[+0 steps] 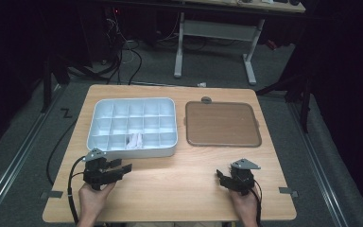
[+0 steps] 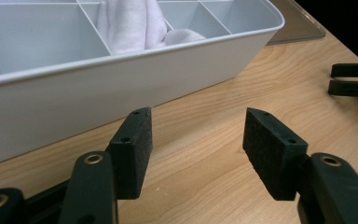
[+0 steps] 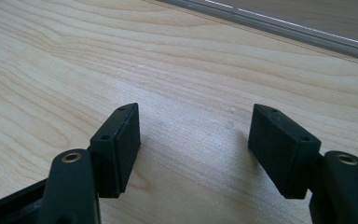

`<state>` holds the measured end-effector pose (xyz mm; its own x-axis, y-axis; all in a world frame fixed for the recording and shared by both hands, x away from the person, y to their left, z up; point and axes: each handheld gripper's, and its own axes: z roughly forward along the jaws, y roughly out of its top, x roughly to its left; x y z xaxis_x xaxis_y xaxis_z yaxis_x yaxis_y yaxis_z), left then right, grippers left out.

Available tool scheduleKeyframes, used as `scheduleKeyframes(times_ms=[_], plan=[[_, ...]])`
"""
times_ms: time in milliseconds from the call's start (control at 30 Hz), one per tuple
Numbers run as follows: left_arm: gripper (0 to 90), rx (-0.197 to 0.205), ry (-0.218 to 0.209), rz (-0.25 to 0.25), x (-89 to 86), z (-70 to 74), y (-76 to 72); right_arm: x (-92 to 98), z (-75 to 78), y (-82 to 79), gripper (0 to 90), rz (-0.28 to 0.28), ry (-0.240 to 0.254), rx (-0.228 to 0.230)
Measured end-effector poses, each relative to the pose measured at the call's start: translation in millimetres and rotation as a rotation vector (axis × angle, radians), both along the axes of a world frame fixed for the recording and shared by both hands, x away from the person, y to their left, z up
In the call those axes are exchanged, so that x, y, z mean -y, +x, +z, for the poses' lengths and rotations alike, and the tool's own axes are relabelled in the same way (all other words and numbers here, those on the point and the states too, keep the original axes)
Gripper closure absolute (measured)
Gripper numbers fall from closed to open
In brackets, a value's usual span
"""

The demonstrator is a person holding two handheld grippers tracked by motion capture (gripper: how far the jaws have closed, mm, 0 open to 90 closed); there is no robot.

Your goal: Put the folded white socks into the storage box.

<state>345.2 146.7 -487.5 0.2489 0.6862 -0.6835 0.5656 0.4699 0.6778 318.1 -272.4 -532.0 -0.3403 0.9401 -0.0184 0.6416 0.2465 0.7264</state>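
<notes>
At the table's near edge, both grippers wait open and empty.
The left gripper [image 1: 123, 166] faces the white cloth [image 2: 130, 23] in the divided tray [image 1: 123, 152]; reaching in seems next, while the right gripper [image 1: 221, 176] idles.

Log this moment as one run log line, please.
left claw: open, empty, near white divided tray | right claw: open, empty, over table | white cloth: in front-row compartment
</notes>
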Motion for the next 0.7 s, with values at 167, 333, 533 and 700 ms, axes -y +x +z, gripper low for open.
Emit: scheduleKeyframes(times_ms=[167, 333, 533, 700], plan=[[43.4, -0.010, 0.018, 0.003, 1.5, -5.9, 2.6, 0.2, -0.1, 0.1, 34.4, 0.002, -0.002, 0.002], [43.4, -0.010, 0.035, 0.011, 3.4, -11.6, 4.5, 0.2, 0.0, 0.1, 34.4, 0.003, -0.002, 0.002], [43.1, -0.008, 0.073, 0.025, 5.9, -17.7, 7.2, 0.2, 0.0, 0.1, 34.4, 0.003, -0.002, 0.002], [43.2, -0.007, 0.093, 0.024, 9.3, -21.6, 9.1, 0.2, -0.1, 0.1, 34.4, 0.003, -0.002, 0.002]])
